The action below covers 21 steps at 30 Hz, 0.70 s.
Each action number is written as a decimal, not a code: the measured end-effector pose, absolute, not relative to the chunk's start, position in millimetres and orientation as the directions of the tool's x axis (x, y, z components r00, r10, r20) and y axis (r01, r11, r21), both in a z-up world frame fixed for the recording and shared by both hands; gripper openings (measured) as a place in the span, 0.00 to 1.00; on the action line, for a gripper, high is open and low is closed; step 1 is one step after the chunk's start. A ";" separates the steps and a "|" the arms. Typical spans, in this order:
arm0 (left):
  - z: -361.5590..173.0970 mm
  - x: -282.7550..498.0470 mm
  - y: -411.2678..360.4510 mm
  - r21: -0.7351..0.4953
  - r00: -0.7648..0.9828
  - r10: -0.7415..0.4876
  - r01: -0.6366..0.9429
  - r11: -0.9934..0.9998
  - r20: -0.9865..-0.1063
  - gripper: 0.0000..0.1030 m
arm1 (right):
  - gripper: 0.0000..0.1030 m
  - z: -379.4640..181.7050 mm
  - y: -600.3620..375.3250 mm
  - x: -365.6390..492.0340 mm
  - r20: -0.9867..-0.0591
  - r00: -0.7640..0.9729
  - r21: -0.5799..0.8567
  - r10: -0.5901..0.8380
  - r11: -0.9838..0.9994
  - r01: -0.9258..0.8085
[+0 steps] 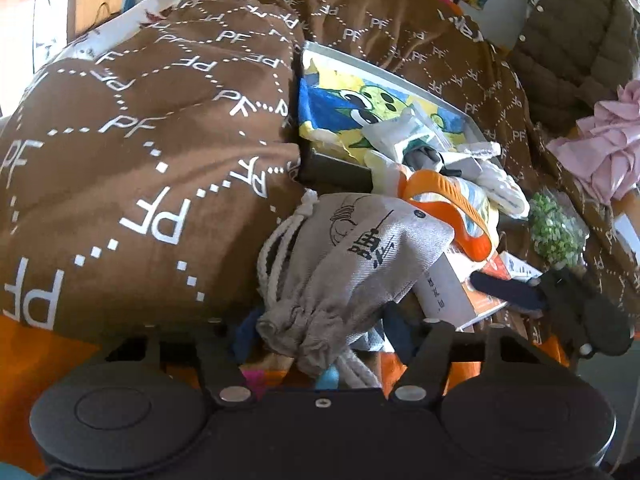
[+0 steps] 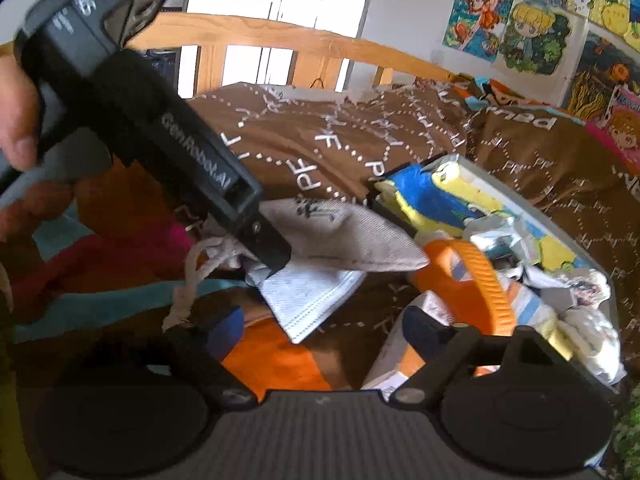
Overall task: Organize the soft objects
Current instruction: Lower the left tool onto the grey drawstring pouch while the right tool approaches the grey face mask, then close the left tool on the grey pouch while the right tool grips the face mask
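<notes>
A grey drawstring pouch (image 1: 352, 264) with black print lies on the bed. My left gripper (image 1: 320, 344) is shut on its gathered neck; it also shows in the right wrist view (image 2: 276, 256), gripping the pouch (image 2: 344, 236). My right gripper (image 2: 324, 332) is open and empty, hovering above a white face mask (image 2: 308, 300); its dark fingertips (image 1: 512, 292) show in the left wrist view to the right of the pouch. An orange strap (image 1: 448, 204) and white gloves (image 1: 500, 188) lie beside a grey tray (image 1: 384, 76).
A brown quilt (image 1: 140, 152) with white PF letters covers the bed. The tray holds a blue and yellow cloth (image 1: 340, 108) and small packets. A brown padded jacket (image 1: 572, 44), pink cloth (image 1: 608, 144) and green-speckled bag (image 1: 556, 228) lie at right. A wooden bed rail (image 2: 280, 40) stands behind.
</notes>
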State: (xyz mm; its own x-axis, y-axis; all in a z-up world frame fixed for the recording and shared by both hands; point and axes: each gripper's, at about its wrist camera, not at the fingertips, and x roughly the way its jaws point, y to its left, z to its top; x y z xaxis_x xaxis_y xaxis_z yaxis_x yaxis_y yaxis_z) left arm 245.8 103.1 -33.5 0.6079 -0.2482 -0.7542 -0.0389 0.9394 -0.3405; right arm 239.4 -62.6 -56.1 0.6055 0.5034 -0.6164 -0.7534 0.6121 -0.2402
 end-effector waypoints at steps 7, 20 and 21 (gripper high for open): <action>-30.3 244.2 118.5 -0.374 0.621 -0.218 -0.132 0.918 -0.753 0.45 | 0.80 -57.5 -59.7 246.8 -0.616 0.573 -0.162 0.541 0.625 -0.763; -19.3 238.7 123.7 -0.340 0.707 -0.126 -0.170 0.925 -0.695 0.40 | 0.70 -58.6 -47.4 263.7 -0.609 0.559 -0.054 0.562 0.674 -0.736; -18.2 238.5 123.2 -0.333 0.715 -0.118 -0.168 0.928 -0.690 0.40 | 0.66 -59.4 -47.1 263.9 -0.614 0.560 -0.057 0.556 0.677 -0.734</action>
State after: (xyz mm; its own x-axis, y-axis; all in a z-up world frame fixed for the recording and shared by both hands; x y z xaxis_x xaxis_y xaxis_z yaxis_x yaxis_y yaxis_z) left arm 238.5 123.2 -18.2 0.7146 -0.1178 -0.6895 -0.1678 0.9280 -0.3325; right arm 263.9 -47.1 -59.4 0.5604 0.5564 -0.6135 -0.7341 0.6767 -0.0568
